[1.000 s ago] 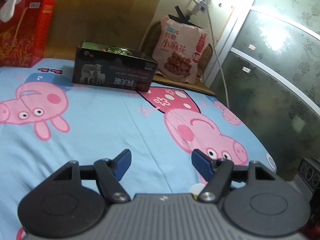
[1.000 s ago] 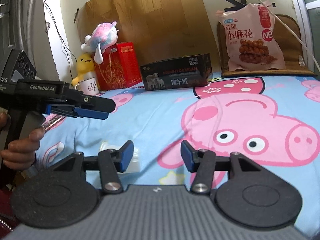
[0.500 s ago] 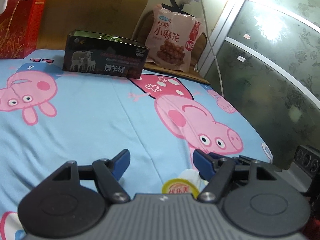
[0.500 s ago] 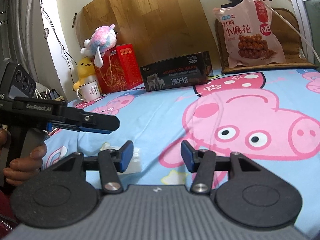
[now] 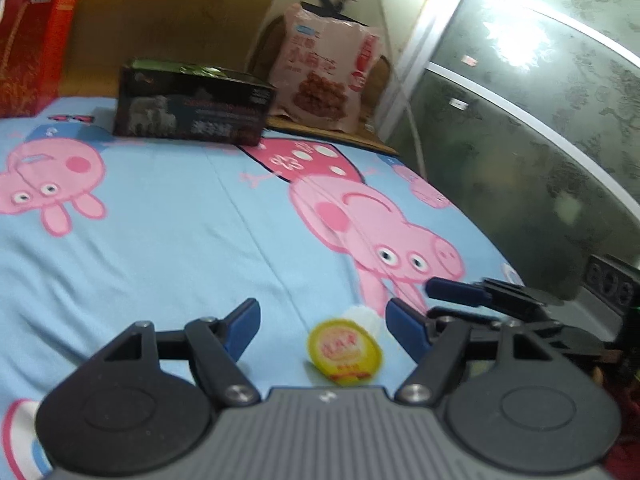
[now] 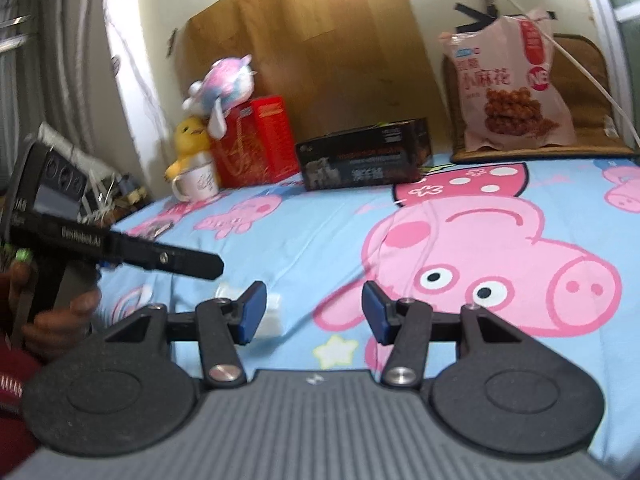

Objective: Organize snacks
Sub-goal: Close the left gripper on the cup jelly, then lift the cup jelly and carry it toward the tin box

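A small snack cup with a yellow lid lies on its side on the blue Peppa Pig bed sheet. My left gripper is open, and the cup sits between its fingers, nearer the right one. In the right wrist view the cup shows as a white shape behind the left finger. My right gripper is open and empty just right of the cup. A black open box stands at the far edge of the bed, also in the right wrist view.
A pink snack bag leans at the back right on a brown mat. A red box, plush toys and a white mug stand at the back left. A glass cabinet borders the bed's right side.
My left gripper has moved down and forward, so the yellow-lidded cup now lies between its fingers. The right gripper has shifted slightly closer to the cup.
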Tool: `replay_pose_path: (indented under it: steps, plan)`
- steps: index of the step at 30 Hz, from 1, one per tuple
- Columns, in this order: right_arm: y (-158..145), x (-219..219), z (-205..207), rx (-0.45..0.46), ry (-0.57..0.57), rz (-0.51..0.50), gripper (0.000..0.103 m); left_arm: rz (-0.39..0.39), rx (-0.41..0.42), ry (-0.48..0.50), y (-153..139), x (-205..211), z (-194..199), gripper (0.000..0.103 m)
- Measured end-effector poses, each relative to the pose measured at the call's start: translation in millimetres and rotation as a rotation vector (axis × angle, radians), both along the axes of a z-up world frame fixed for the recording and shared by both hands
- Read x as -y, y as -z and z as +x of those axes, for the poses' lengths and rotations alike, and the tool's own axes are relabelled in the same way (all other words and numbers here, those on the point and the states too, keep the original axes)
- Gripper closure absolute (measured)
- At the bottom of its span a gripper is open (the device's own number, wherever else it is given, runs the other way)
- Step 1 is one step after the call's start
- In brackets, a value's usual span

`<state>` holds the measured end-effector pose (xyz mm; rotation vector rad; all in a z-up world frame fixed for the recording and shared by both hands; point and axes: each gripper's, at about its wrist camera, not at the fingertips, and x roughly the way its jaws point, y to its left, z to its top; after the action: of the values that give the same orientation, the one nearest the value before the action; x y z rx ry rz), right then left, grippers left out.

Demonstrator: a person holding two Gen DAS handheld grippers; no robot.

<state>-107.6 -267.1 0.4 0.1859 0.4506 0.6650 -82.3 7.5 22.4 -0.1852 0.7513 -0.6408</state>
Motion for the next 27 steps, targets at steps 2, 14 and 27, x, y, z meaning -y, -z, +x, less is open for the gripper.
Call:
replay_pose_path:
  steps: [2, 14, 27]
  plan:
    - [1.1, -2.9, -1.1, -0.001, -0.043, -0.028, 0.047, -0.003, 0.011, 0.040, -0.2, 5.0, -4.8, 0.032]
    - [11.9, -62.8, 11.2, 0.070, -0.228, -0.213, 0.048, -0.022, -0.056, 0.058, 17.3, 8.6, 10.1, 0.047]
    - [5.4, -112.3, 44.5, -0.006, -0.155, -0.114, 0.064, -0.050, -0.032, -0.052, 17.2, -26.9, 46.2, 0.051]
